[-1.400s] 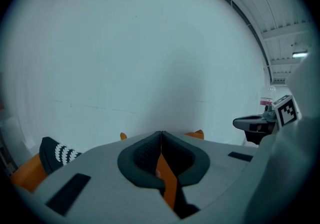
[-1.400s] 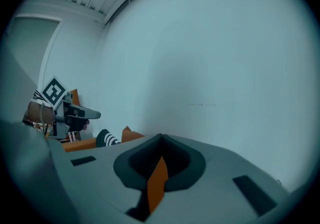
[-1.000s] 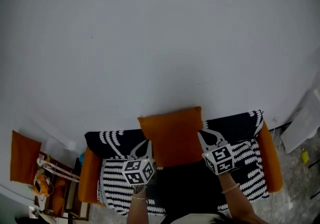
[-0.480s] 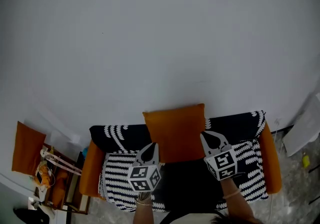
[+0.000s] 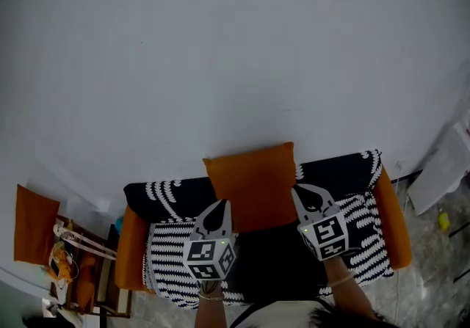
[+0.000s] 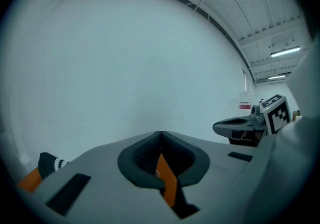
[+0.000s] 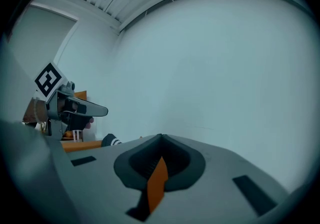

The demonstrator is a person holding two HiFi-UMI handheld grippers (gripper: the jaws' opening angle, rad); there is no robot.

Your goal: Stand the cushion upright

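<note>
An orange cushion (image 5: 252,183) stands upright against the back of a sofa draped in a black-and-white patterned cover (image 5: 169,260). My left gripper (image 5: 219,204) is shut at the cushion's lower left edge. My right gripper (image 5: 297,190) is shut at its right edge. In the left gripper view the jaws (image 6: 161,133) meet, with a sliver of orange cushion fabric (image 6: 167,180) pinched between them. The right gripper view shows the same: tips (image 7: 161,137) together over an orange strip (image 7: 157,183). Both point at the white wall.
The sofa has orange arms (image 5: 131,253) on both sides. To the left a second orange cushion (image 5: 33,227) sits by a wooden rack (image 5: 81,260). A white object (image 5: 440,172) and a small yellow item (image 5: 443,220) lie on the floor at right.
Both grippers have shifted slightly up and along with the cushion's edges. The cushion remains upright against the sofa back, and both jaws stay shut.
</note>
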